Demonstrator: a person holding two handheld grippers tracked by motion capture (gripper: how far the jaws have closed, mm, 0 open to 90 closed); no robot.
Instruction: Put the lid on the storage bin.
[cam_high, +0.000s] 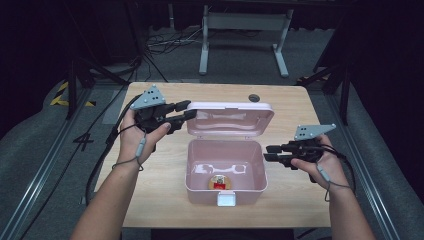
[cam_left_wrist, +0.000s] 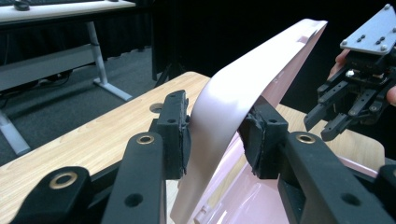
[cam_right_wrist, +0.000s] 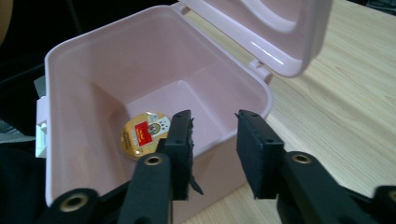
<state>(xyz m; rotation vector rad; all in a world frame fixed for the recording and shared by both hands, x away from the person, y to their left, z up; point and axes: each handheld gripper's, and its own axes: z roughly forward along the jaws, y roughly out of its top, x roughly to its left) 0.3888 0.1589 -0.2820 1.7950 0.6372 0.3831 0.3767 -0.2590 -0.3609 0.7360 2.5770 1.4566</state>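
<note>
A pink plastic box (cam_high: 262, 165) stands open in the middle of the wooden table (cam_high: 155, 175), its lid (cam_high: 230, 120) raised upright at the back. On the box floor lies a round gold tin with a red label (cam_high: 219, 182). My left gripper (cam_high: 187, 109) is at the lid's left corner; in the left gripper view the lid (cam_left_wrist: 247, 88) runs between both pads, gripped. My right gripper (cam_high: 268, 153) hovers open just right of the box, holding nothing. In the right gripper view its jaws (cam_right_wrist: 215, 140) point over the box rim (cam_right_wrist: 93, 60) toward the tin (cam_right_wrist: 144, 133).
A white latch (cam_high: 226, 199) sticks out of the box's front wall. A round cable hole (cam_high: 254, 97) sits in the table's far edge. Beyond the table stands a white desk frame (cam_high: 205, 45) on grey floor. Bare wood lies left and right of the box.
</note>
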